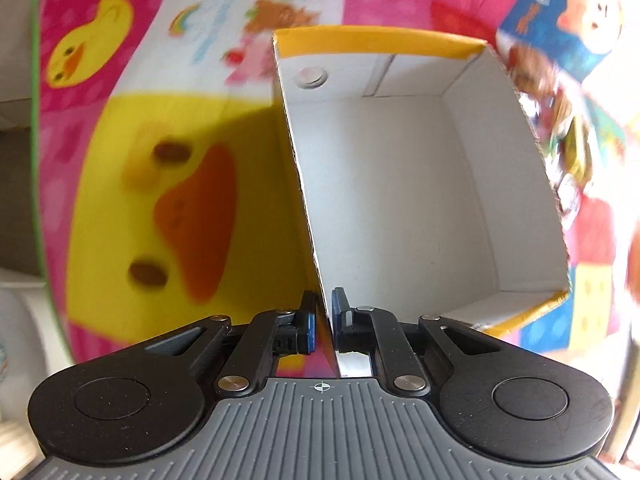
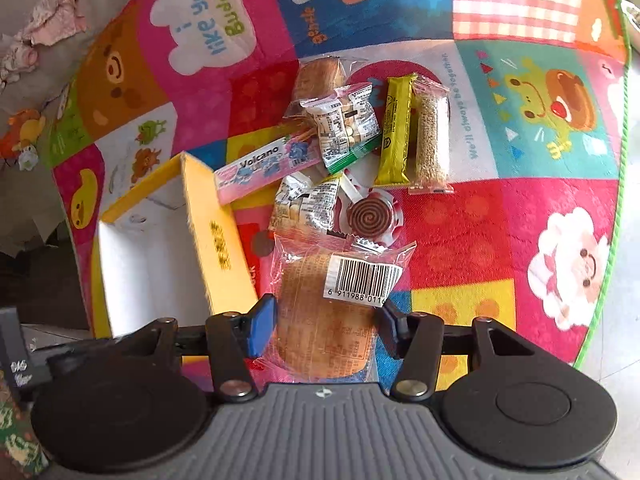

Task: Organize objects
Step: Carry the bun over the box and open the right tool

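Observation:
A yellow cardboard box with a white inside (image 1: pixel 400 184) lies open on a colourful play mat; nothing shows inside it. My left gripper (image 1: pixel 326 320) is shut on the box's left wall. In the right wrist view the same box (image 2: pixel 216 236) sits at the left. My right gripper (image 2: pixel 326 328) is shut on a clear-wrapped round cake with a barcode label (image 2: pixel 320 312), just right of the box. Beyond it lies a pile of snacks: a spiral candy (image 2: pixel 370 216), a pink Volcano bar (image 2: pixel 264 168), a yellow bar (image 2: pixel 396 136) and a sesame bar (image 2: pixel 432 140).
The play mat (image 2: pixel 500 240) covers the floor, its green edge (image 2: pixel 616 240) at the right. Beyond the mat's left side lie crumpled pink cloth (image 2: pixel 52 16) and a small toy (image 2: pixel 24 132). Blurred snacks (image 1: pixel 560 128) show right of the box in the left wrist view.

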Demonstrator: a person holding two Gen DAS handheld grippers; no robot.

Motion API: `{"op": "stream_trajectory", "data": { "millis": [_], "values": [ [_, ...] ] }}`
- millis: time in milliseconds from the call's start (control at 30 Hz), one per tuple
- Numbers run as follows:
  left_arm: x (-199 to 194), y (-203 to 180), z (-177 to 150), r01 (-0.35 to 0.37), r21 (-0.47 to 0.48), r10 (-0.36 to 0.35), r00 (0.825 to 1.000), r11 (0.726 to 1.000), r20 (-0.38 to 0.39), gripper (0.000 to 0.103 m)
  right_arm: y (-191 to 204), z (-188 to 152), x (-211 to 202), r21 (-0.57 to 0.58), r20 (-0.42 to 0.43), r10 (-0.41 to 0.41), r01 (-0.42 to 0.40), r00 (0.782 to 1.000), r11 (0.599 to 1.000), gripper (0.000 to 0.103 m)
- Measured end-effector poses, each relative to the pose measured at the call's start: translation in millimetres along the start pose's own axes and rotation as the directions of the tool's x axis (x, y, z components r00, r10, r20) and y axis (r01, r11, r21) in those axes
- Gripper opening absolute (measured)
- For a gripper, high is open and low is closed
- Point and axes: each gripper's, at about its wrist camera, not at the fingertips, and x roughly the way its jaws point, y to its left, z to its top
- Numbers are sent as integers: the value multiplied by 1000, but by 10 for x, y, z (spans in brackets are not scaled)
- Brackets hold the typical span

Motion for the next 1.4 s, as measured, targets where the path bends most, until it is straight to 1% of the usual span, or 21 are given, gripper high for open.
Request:
{"op": "stream_trajectory", "data": {
  "millis": [100,167,267,333,433,500,533,600,733,900,1067,1133,1233,1400],
  "values": [
    [28,28,137,37,-47,-37,999,998,-2,11,62,-240,-180,34,2,-37,37,999,999,53],
    [65,51,189,41,-36,-41,999,999,-15,11,130,-401,-297,59,2,-56,56,998,997,53],
    [81,42,224,26,64,-25,1000,998,-9,11,303,-620,-494,64,25,-61,59,998,996,53],
    [78,33,266,15,143,-16,1000,990,5,11,457,-718,-612,40,42,-61,60,997,997,53],
    [49,4,311,-28,261,17,999,965,44,11,716,-781,-753,-23,60,-81,83,995,996,53],
    [36,21,317,-47,311,29,998,949,64,11,873,-787,-832,-54,78,-84,88,993,995,53],
    [25,39,316,-46,318,25,997,947,70,11,943,-784,-857,-62,83,-77,82,994,995,53],
    [8,94,311,-30,310,6,997,950,78,11,1085,-757,-873,-81,88,-68,75,994,994,53],
    [5,178,335,-20,299,-9,995,954,96,10,1395,-649,-784,-143,85,-59,71,995,987,53],
    [-1,236,312,-16,305,-10,997,952,82,10,1758,-431,-657,-207,97,-32,51,995,977,53],
    [-47,273,303,-4,290,-21,996,957,84,10,2043,-202,-521,-225,130,-7,36,992,974,53],
    [-57,278,303,3,280,-27,996,960,83,10,2122,-120,-482,-226,141,4,28,990,974,53],
    [-63,266,292,11,288,-35,996,958,78,10,2203,-19,-429,-231,151,15,20,988,973,53],
    [-51,240,265,16,297,-39,997,955,71,10,2212,43,-386,-224,149,23,11,989,974,53]
  ]
}}
